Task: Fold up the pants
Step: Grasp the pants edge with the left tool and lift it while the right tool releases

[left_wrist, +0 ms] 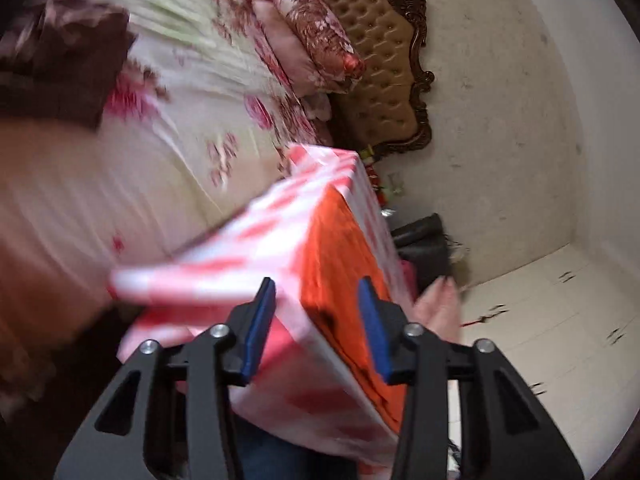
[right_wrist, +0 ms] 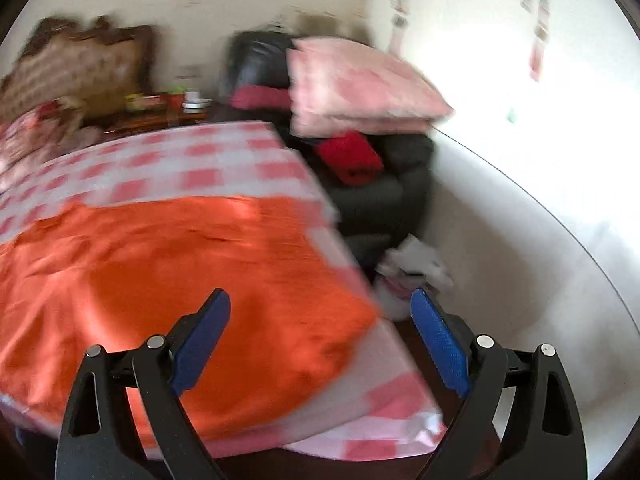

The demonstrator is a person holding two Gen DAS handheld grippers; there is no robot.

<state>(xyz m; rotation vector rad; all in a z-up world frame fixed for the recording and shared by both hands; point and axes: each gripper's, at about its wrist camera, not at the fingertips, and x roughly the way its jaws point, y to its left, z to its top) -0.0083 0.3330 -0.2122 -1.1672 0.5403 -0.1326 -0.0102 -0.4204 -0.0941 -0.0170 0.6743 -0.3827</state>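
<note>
the orange pants (right_wrist: pixel 168 280) lie spread on the checked bench (right_wrist: pixel 224 160), filling the right view from 9 to 5 o'clock. both the left gripper (left_wrist: pixel 316 328) and right gripper (right_wrist: pixel 320 340) hover with fingers apart, empty. best to slow down, pinch 1 edge squarely with each, then lift evenly.
</note>
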